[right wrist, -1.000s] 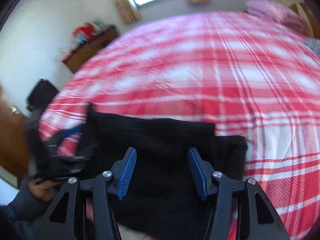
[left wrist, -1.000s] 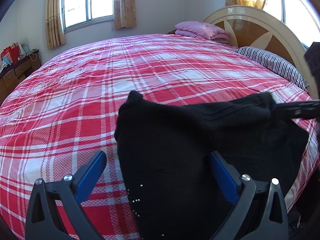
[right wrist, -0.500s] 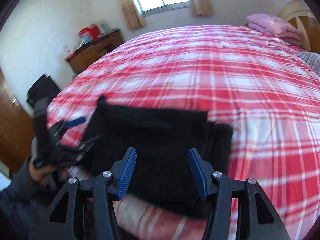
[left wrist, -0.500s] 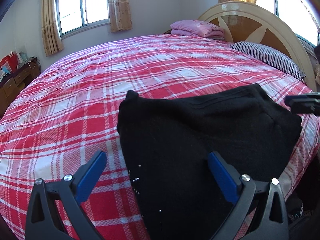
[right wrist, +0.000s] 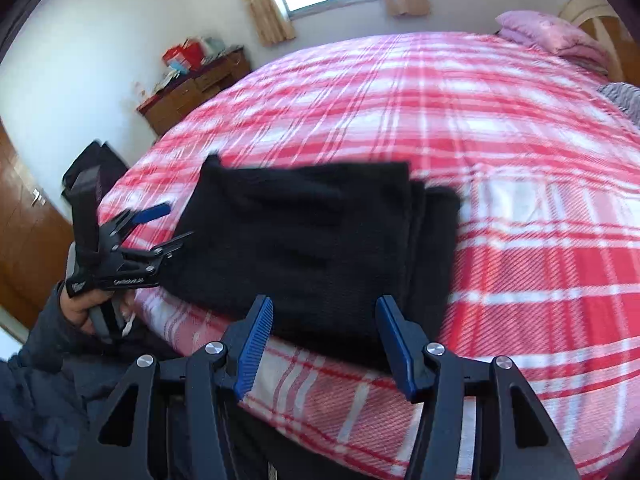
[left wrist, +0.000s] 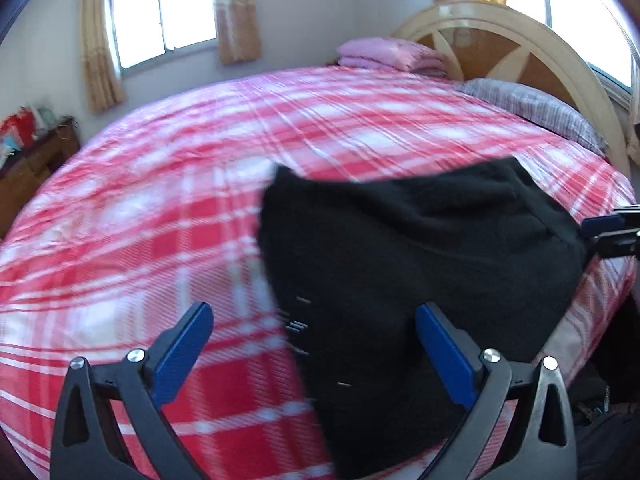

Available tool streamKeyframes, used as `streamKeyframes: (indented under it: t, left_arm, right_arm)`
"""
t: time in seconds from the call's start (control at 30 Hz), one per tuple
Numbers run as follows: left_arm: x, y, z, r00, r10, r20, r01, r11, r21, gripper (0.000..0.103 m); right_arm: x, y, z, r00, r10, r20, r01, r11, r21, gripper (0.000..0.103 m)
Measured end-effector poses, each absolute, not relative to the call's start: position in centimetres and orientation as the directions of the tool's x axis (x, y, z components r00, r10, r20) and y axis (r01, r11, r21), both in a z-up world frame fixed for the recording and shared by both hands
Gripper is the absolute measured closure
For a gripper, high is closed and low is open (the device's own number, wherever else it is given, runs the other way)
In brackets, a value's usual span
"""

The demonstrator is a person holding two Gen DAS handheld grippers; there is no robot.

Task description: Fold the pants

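The black pants (left wrist: 420, 248) lie folded into a flat bundle on the red plaid bed (left wrist: 160, 208), close to its near edge. My left gripper (left wrist: 312, 320) stands open just short of the bundle's left part, with nothing pinched. From the right wrist view the pants (right wrist: 312, 240) show stacked layers along their right side. My right gripper (right wrist: 325, 308) hovers open over the bed's edge in front of them, empty. The left gripper (right wrist: 168, 228), held by a hand in a dark sleeve, stands beside the bundle's left edge. The right gripper (left wrist: 600, 228) shows at the bundle's right corner.
A folded pink blanket (left wrist: 392, 54) and a striped pillow (left wrist: 532, 108) lie by the curved headboard (left wrist: 520, 40). A wooden dresser (right wrist: 192, 88) with red items stands by the far wall. A black bag (right wrist: 96, 164) sits on the floor near a brown door.
The right gripper has drawn back from over the pants to the bed's edge. The raised top fold now lies flat. The left gripper has drawn back slightly.
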State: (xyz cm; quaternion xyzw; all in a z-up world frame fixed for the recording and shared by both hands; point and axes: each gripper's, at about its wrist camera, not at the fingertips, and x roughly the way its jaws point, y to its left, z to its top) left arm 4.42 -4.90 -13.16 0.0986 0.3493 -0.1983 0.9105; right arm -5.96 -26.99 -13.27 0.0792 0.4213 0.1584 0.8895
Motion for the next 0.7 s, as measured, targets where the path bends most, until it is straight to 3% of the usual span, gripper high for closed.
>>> streamKeyframes:
  t: [0.17,0.33,0.7]
  left_arm:
    - [6.0,-2.8,-13.7,0.645,-0.323,-0.693,0.383,0.921,-0.072,0.0]
    - [6.1,-3.5,-14.4,0.637,-0.339,-0.693,0.399,0.914,-0.08,0.0]
    - [6.3,-3.7,-15.4,0.598,-0.409,-0.69,0.416,0.894,-0.169,0.0]
  right_arm:
    - [-3.3,-29.8,-13.1,0.632,0.251,-0.733,-0.06,0.959,0.277,0.044]
    - [0.0,-30.8,-15.7,0.571,0.283,-0.771,0.007,0.937,0.35,0.044]
    - [-0.1,-31.1,-17.2,0.564,0.321,-0.761,-0.061,0.935,0.349,0.04]
